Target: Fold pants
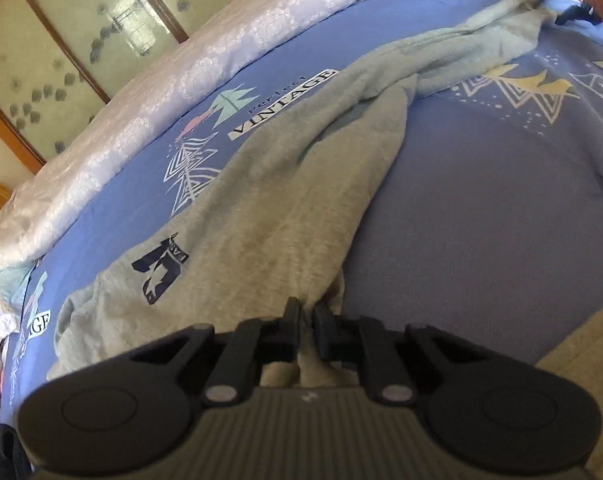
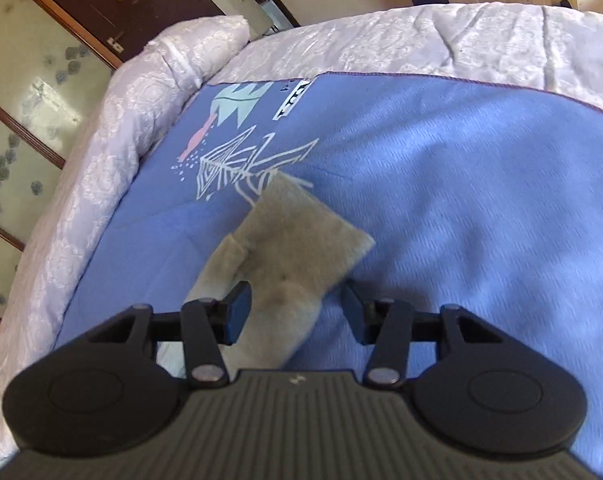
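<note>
Gripping a bunched fold of the grey pants with the left tongs, fingers almost together on the cloth. Standing wide apart at the right tongs, one end of the pants lying between the fingers, contact not clear. Stretching from the left tongs across the blue blanket toward the far corner, a dark printed logo on the near part. Bordering the blanket, a white quilt; behind it, wardrobe doors with frosted flower panels.
</note>
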Available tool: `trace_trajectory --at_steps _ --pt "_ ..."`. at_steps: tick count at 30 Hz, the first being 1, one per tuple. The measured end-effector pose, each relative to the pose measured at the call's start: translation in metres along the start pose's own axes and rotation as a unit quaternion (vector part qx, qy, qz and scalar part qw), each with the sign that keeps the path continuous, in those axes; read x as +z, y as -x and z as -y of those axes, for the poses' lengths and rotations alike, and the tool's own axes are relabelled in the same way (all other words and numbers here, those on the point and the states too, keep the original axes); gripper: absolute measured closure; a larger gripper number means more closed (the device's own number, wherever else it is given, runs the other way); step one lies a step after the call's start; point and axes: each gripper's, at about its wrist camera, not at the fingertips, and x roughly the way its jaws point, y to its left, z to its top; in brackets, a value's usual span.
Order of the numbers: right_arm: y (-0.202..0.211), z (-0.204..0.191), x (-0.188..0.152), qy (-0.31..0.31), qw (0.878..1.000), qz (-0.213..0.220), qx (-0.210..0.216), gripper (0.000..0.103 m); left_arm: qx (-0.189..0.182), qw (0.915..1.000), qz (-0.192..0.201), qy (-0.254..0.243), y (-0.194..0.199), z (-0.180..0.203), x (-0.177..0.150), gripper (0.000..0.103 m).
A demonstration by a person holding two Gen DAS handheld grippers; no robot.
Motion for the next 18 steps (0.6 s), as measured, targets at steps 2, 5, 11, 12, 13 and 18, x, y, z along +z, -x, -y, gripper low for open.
trace_trajectory --at_steps 2,5,11,12,13,18 --pt "-0.002 -0.008 0.003 0.023 0.999 -0.012 -0.02 0.093 -0.009 0.9998 -0.002 0.019 0.005 -0.014 -0.002 0.096" --pt "0.023 -0.013 0.012 0.048 0.999 0.017 -0.018 0.094 -0.047 0.9962 0.027 0.068 0.036 -0.051 -0.007 0.096" --pt "0.087 0.014 0.035 0.067 0.995 0.07 -0.024 0.093 -0.112 0.9871 0.036 0.108 0.079 -0.086 -0.041 0.095" --pt "0.092 0.024 0.034 0.065 0.995 0.064 -0.03 0.093 -0.119 0.9876 0.031 0.098 0.08 -0.081 -0.047 0.093" --pt "0.093 0.034 0.032 0.064 0.995 0.057 -0.042 0.093 -0.119 0.9891 0.022 0.085 0.078 -0.072 -0.053 0.088" --pt "0.091 0.081 0.01 0.056 0.986 0.036 -0.15 0.059 -0.106 0.9919 -0.017 0.068 0.087 -0.049 -0.081 0.073"
